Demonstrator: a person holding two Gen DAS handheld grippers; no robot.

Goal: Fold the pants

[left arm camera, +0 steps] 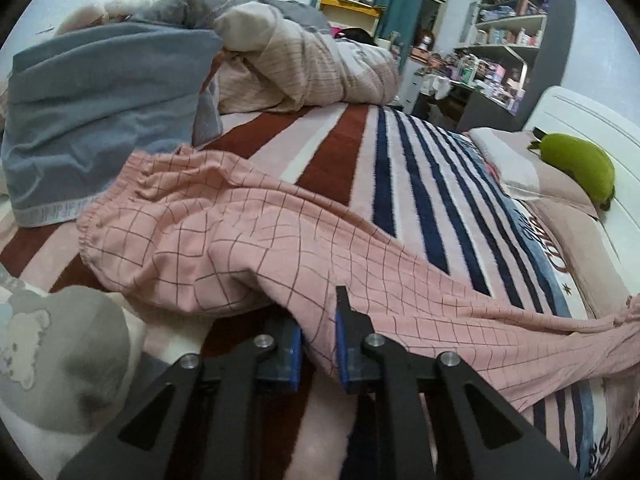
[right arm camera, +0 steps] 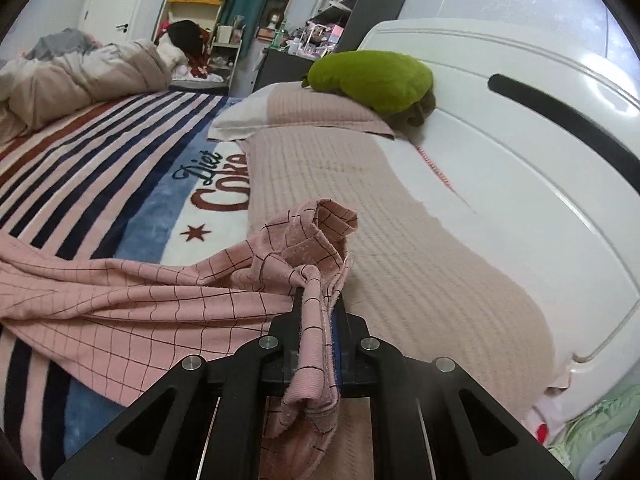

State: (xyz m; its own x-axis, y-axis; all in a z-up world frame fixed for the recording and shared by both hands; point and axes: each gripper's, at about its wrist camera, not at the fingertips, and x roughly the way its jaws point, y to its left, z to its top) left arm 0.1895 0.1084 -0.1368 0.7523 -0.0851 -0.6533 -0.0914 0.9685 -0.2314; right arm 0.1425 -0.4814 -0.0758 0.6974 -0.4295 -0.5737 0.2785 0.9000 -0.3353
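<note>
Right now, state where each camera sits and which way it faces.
Left wrist: rides the left claw, facing across the bed toward the shelves; its claw pinches the pink checked pants mid-length.
Right wrist: rides the right claw, facing the headboard; its claw pinches the pants' leg end.
Shared: pants, striped blanket, green plush.

pants: matt checked cloth | blanket: fuzzy fleece | headboard: glossy

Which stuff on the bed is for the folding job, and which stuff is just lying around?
For the job:
pink checked pants
left gripper, shut on the pants
right gripper, shut on the pants' cuff end

Just lying about:
green plush toy
blue towel
rumpled duvet
pillow
striped blanket
</note>
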